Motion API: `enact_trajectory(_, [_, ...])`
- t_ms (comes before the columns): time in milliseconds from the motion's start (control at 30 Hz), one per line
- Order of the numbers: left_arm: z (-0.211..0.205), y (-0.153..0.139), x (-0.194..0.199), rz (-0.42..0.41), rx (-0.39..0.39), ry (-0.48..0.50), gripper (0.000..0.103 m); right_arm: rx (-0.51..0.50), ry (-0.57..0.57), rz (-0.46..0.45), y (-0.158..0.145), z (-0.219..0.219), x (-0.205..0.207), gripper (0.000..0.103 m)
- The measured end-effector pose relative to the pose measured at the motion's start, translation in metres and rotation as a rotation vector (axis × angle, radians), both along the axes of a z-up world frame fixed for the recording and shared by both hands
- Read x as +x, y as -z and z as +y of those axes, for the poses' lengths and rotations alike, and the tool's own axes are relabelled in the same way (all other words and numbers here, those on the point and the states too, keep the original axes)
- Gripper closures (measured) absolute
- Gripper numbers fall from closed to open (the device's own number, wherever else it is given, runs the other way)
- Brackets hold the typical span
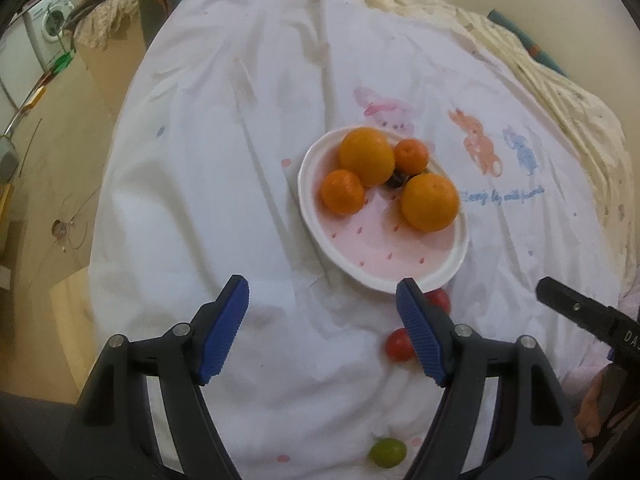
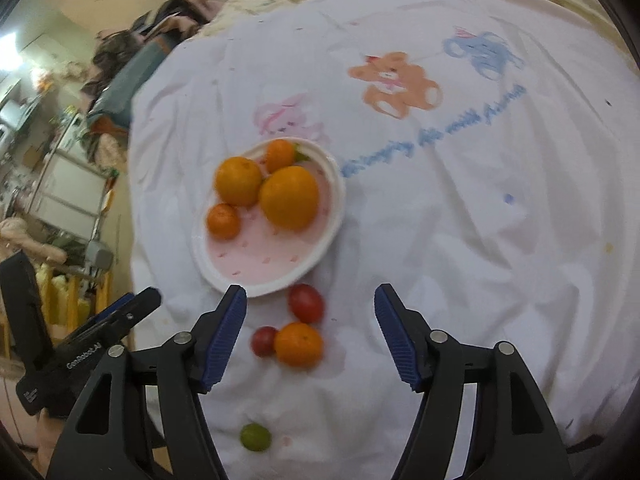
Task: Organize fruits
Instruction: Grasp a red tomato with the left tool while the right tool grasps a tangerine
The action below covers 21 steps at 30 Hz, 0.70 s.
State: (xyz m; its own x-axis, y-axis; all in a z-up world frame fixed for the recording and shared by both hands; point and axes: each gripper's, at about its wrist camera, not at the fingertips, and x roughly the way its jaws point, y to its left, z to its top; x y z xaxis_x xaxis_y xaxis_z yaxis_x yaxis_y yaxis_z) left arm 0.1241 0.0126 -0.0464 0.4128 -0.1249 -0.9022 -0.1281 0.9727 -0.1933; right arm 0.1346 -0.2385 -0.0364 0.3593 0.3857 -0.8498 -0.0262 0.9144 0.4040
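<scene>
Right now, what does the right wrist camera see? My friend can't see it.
The open right gripper hovers over a small orange, two red fruits and a green one on a white sheet. Behind, a plate holds four oranges.

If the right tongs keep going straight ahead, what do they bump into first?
Probably the small orange mandarin lying on the white printed cloth. It sits between the open right tongs, just ahead, with two red cherry tomatoes beside it. Depth is hard to judge.

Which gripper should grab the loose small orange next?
Right. The small orange lies between the open right gripper fingers; the left gripper view doesn't show it, a finger apparently covering it.
</scene>
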Motion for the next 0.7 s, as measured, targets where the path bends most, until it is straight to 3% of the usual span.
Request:
enact_trajectory(133, [-0.008,0.024,0.002,0.104,-0.026,0.04,0.031,0.01,0.043,0.033,0.01,-0.011,0.002,0.034])
enact_trajectory(267, [-0.025,0.044,0.003,0.176,-0.071,0.101,0.045,0.036,0.081,0.065,0.017,-0.017,0.006,0.034])
enact_trajectory(433, [-0.044,0.062,0.005,0.241,-0.141,0.138,0.057,0.033,0.076,0.063,0.02,-0.016,0.009,0.034])
enact_trajectory(700, [-0.062,0.079,0.013,0.3,-0.24,0.139,0.057,0.063,0.087,0.097,0.029,-0.023,0.012,0.034])
